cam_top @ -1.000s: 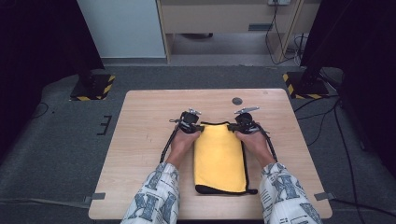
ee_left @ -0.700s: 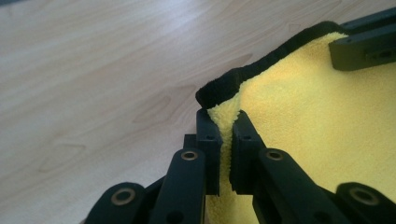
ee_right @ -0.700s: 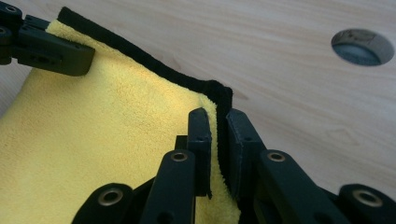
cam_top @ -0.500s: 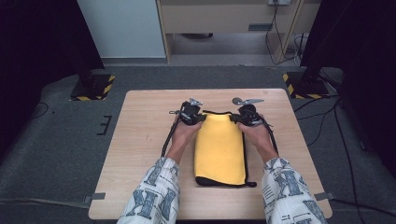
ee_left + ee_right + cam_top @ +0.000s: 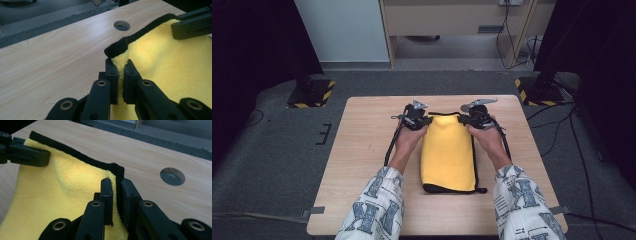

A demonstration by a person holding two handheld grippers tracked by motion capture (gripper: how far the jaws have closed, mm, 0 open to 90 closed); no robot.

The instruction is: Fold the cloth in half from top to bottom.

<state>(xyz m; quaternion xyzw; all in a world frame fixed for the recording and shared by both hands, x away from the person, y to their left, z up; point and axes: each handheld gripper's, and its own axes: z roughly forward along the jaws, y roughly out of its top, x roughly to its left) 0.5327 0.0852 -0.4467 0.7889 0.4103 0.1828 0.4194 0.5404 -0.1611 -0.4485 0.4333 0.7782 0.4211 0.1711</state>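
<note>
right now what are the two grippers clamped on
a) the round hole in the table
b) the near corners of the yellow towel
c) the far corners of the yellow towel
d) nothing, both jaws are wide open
c: the left gripper and the right gripper each pinch a black-edged corner at the far end of the yellow towel, as both gripper views show, while its near end lies on the table.

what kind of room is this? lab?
Likely a lab or recording bay: a lone wooden table on grey carpet, black stands with hazard-striped bases, loose cables on the floor.
</note>
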